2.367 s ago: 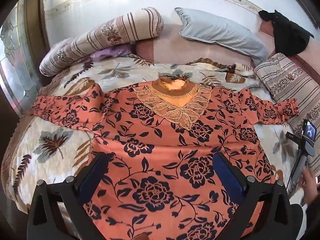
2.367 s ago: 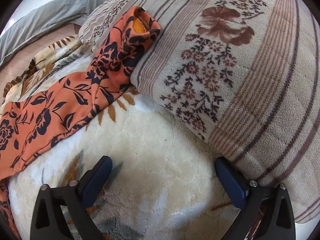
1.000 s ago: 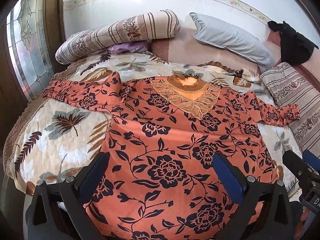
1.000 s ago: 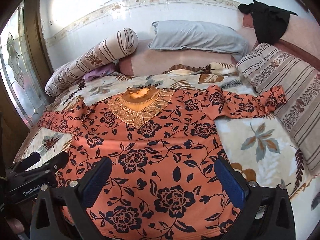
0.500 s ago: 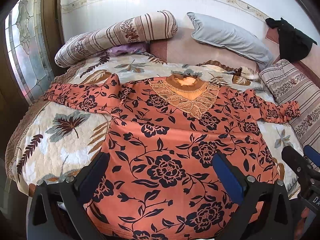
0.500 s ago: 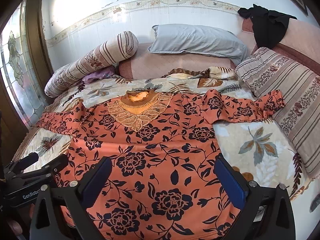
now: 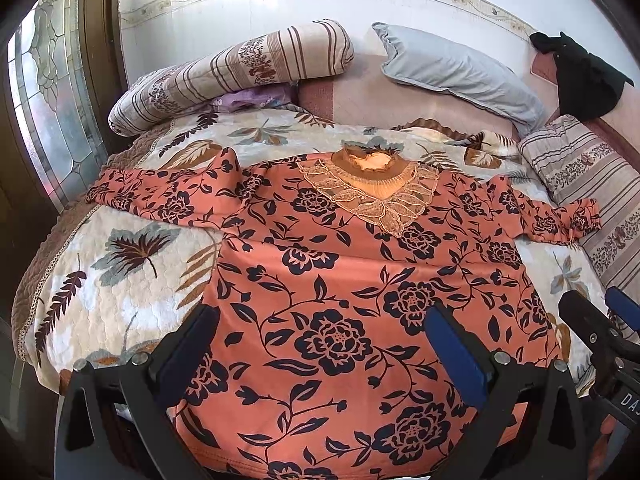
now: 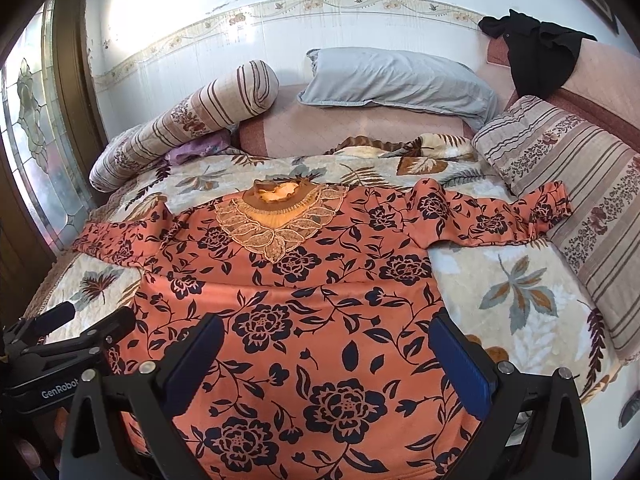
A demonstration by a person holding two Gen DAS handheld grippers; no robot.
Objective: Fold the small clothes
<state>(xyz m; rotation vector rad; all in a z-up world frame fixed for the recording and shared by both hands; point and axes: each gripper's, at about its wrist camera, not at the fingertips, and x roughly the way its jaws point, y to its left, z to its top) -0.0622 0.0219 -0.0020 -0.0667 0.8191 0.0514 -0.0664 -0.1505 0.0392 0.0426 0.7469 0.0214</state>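
Observation:
An orange top with dark flowers (image 7: 340, 280) lies spread flat on the bed, lace collar (image 7: 372, 188) at the far end, both sleeves stretched out sideways. It also shows in the right wrist view (image 8: 304, 292). My left gripper (image 7: 320, 344) is open and empty, held above the hem end of the top. My right gripper (image 8: 324, 364) is open and empty too, above the same hem, a little to the right. Each gripper shows in the other's view: the right one (image 7: 604, 336) and the left one (image 8: 68, 332).
The leaf-print quilt (image 7: 120, 288) covers the bed. A striped bolster (image 7: 224, 72) and a grey pillow (image 7: 460, 72) lie at the head. A striped cushion (image 8: 572, 200) runs along the right side under the sleeve end. Black cloth (image 8: 540, 52) hangs at the back right. A window (image 7: 48, 92) is left.
The right gripper has swung back from the right cushion to face the whole top from the hem end. Both grippers have drawn back slightly; the top has not moved.

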